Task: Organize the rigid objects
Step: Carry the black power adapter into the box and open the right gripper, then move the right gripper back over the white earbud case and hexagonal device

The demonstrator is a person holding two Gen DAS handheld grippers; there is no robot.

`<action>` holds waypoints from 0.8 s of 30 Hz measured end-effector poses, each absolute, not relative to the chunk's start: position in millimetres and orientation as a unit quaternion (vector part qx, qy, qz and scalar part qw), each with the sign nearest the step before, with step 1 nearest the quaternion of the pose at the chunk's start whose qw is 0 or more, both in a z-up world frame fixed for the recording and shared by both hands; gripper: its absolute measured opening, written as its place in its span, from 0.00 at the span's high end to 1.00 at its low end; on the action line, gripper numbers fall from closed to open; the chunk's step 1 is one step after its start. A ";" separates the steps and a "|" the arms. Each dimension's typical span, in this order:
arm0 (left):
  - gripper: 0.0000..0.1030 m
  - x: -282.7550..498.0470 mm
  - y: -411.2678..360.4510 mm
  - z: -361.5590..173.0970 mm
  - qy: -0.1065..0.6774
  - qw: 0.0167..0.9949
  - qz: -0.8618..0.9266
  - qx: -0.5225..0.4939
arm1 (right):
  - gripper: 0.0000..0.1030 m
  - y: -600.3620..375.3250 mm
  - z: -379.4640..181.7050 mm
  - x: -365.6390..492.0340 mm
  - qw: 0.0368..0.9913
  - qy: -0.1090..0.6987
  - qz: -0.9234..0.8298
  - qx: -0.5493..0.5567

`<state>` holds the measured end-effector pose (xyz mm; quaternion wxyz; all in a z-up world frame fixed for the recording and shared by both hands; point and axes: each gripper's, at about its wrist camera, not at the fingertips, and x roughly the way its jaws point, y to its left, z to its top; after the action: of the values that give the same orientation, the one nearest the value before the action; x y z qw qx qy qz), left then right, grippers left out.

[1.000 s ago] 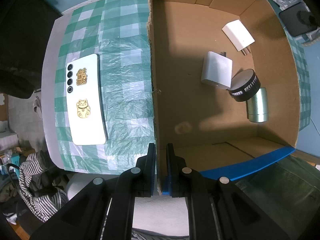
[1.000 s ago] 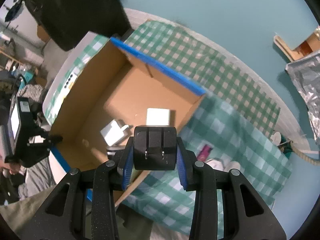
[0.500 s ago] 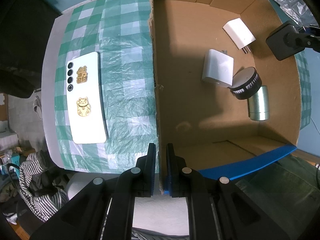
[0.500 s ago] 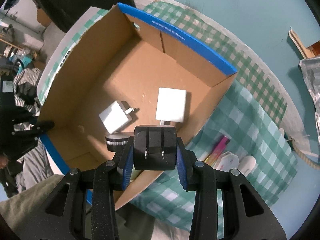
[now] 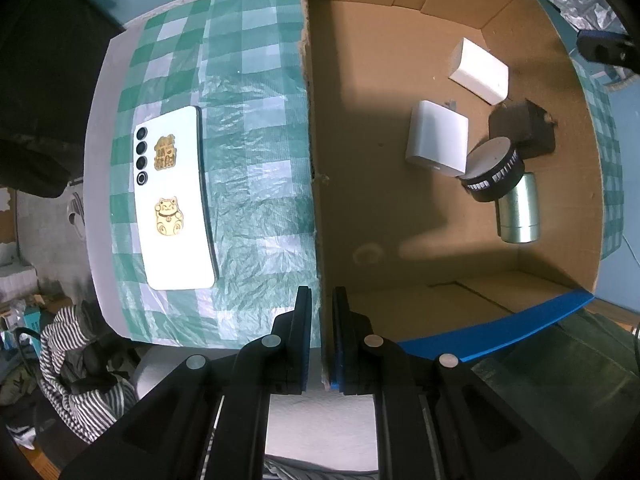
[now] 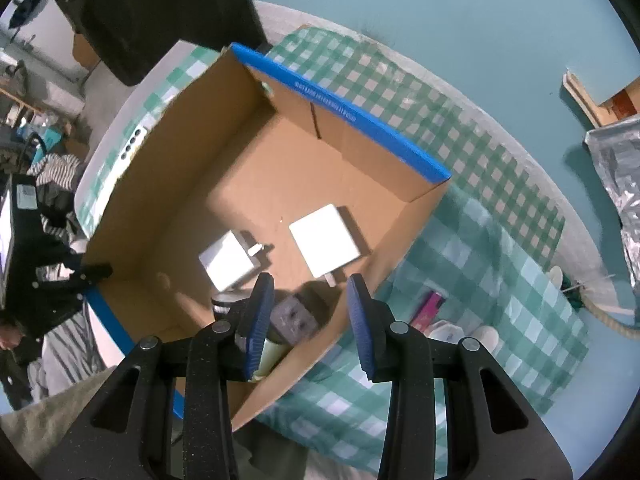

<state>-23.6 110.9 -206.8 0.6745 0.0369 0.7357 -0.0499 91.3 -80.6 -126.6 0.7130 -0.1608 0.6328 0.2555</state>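
An open cardboard box (image 5: 360, 152) with blue-taped rims (image 6: 344, 108) sits on a green checked cloth. Inside lie two white chargers (image 5: 438, 142) (image 5: 480, 70), a black charger (image 5: 524, 126), a black round part (image 5: 494, 172) and a silver cylinder (image 5: 518, 210). My left gripper (image 5: 322, 344) is shut on the box's near wall edge. My right gripper (image 6: 310, 320) is open and empty above the box's right wall, with the black charger (image 6: 292, 318) lying in the box below it. A white phone (image 5: 172, 198) with gold stickers lies on the cloth left of the box.
On the cloth right of the box lie a pink pen-like item (image 6: 428, 308) and small white items (image 6: 480, 334). Crumpled foil (image 6: 616, 160) lies at the far right. Striped fabric (image 5: 76, 368) hangs below the table's left edge.
My right gripper opened and let go of the black charger, which dropped into the box beside the black round part. My left gripper kept its hold on the box wall.
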 end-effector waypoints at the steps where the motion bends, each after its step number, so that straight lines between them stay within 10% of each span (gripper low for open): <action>1: 0.90 -23.0 110.7 -206.7 0.736 0.674 -0.050 0.037 | 0.57 -80.9 -123.7 91.9 0.716 0.630 0.254 -0.160; 24: 0.90 -22.4 108.9 -205.8 0.736 0.674 -0.051 0.037 | 0.38 -158.5 -117.3 112.3 0.741 0.644 0.178 -0.071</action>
<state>-22.4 108.9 -205.8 0.6741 0.0365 0.7360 -0.0507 112.3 -158.5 -117.3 0.7411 -0.0711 0.6436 0.1776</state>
